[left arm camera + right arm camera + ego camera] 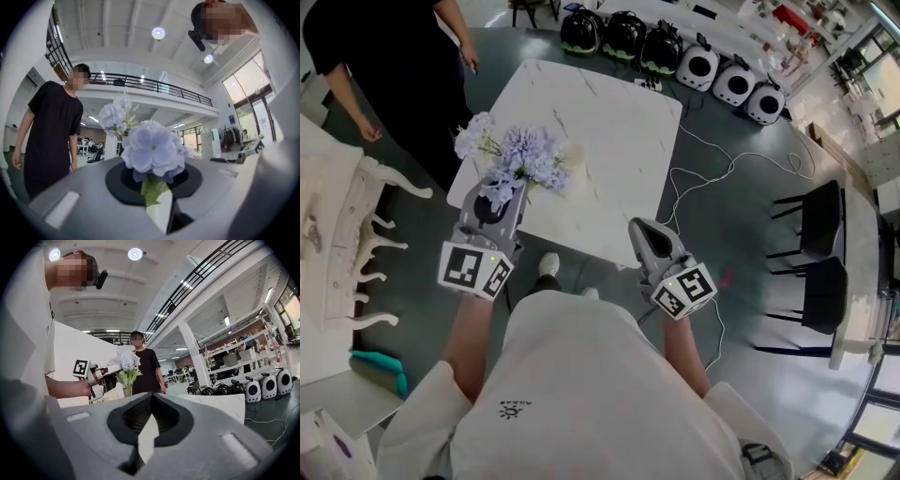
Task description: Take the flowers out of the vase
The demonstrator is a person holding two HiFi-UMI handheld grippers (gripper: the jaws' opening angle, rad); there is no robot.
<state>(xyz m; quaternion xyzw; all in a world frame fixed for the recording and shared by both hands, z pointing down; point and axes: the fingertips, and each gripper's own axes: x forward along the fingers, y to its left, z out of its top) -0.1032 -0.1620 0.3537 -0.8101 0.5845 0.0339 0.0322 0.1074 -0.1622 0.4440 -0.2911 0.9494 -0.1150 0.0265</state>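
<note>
Well, the white marble table (609, 141) is the biggest thing before me, and I stand at its near edge. A person in black (394, 66) stands off the table's left side, arms hanging down. Beyond its far edge sits a row of rounded black and white machines (675, 52). Two black chairs (816, 225) stand well off its right side, and a white cable (703, 178) snakes over the floor between them and the table.

The bunch of pale purple flowers (530, 155) stands at the table's near left corner. I cannot make out the vase under the blooms from above.

My left gripper (508, 192) reaches in level at that same corner, right against the near side of the bunch. Its jaws are nipped on the green stem of one pale purple bloom (152, 152), which sits just above them, with a second bloom rising behind it.

My right gripper (642, 230) hangs level just off the table's near edge, toward the right corner and apart from the flowers. Its jaws are together with nothing between them.
</note>
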